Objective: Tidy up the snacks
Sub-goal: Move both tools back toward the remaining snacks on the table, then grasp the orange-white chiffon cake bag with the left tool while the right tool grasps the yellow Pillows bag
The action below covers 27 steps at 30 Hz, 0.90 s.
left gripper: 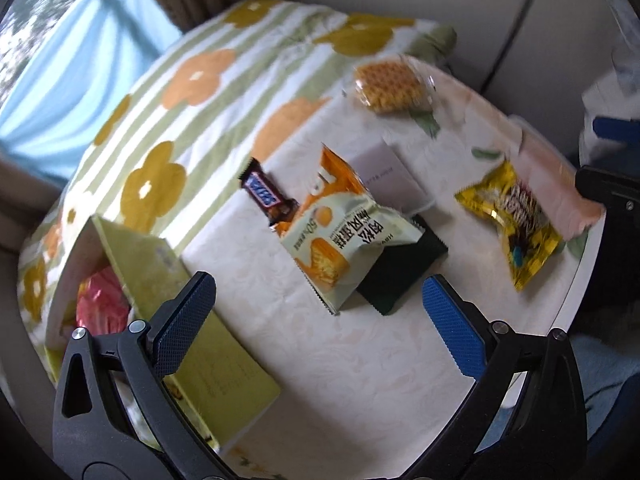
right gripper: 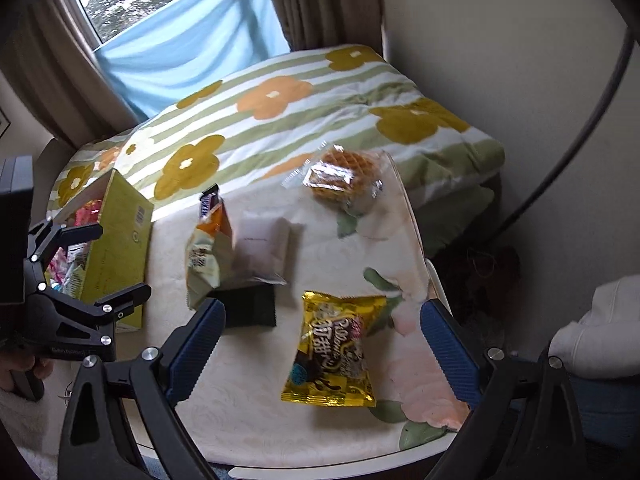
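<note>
Several snacks lie on the small table [left gripper: 320,360]: a green-and-orange cake packet [left gripper: 340,240] on a dark green packet [left gripper: 400,276], a Snickers bar [left gripper: 266,196], a pale packet [left gripper: 384,176], a yellow packet [left gripper: 516,220] and a wrapped waffle [left gripper: 390,84]. A yellow-green box [left gripper: 160,300] at the left holds pink wrapped snacks [left gripper: 102,308]. My left gripper [left gripper: 316,320] is open and empty, in front of the cake packet. My right gripper [right gripper: 320,344] is open and empty around the yellow packet [right gripper: 332,356]. The left gripper [right gripper: 108,264] shows open beside the box [right gripper: 116,240].
A flowered quilt [right gripper: 280,112] lies on the bed behind the table. A window with a blue cloth [right gripper: 180,48] and curtains is at the back. A dark cable [right gripper: 580,112] runs down the right wall. White cloth [right gripper: 596,328] sits at the right.
</note>
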Motion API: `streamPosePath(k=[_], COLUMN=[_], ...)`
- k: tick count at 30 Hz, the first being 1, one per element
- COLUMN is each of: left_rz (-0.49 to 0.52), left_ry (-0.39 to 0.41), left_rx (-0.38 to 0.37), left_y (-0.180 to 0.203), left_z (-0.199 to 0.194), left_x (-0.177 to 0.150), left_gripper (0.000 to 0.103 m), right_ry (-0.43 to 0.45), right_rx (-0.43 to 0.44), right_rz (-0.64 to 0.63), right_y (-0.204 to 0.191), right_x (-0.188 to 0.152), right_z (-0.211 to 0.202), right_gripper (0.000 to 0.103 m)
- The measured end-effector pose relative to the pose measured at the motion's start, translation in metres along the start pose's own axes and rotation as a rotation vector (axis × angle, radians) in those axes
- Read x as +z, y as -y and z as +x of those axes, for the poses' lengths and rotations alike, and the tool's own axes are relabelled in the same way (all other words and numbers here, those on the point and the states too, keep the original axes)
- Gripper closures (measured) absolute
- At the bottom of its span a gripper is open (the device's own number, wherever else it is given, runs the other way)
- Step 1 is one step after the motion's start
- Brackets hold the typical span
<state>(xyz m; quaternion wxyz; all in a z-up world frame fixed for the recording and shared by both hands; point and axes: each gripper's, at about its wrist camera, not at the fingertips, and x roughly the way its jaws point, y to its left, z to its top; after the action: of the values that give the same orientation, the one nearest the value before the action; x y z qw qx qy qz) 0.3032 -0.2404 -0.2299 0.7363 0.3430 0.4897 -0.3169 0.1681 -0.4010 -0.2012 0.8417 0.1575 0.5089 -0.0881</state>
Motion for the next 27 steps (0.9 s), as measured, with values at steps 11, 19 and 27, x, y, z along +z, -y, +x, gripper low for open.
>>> streamPosePath(k=[11,19,27], left_rz=[0.311,0.453,0.519], left_ry=[-0.142,-0.228,-0.247], left_rx=[-0.017,-0.064,-0.083], left_y=[0.008,0.018,0.025], left_z=[0.071,0.105,0.119], left_x=[0.026,0.031,0.030], left_gripper=[0.000,0.003,0.030], right_ry=[-0.105,-0.149,-0.156], right_rx=[-0.025,-0.065,-0.122], right_rz=[0.200,0.231,0.206], right_y=[0.019,0.015,0.013], right_x=[-0.040,-0.053,-0.050], right_z=[0.054,0.077,0.089], right_gripper=[0.006,0.006,0.005])
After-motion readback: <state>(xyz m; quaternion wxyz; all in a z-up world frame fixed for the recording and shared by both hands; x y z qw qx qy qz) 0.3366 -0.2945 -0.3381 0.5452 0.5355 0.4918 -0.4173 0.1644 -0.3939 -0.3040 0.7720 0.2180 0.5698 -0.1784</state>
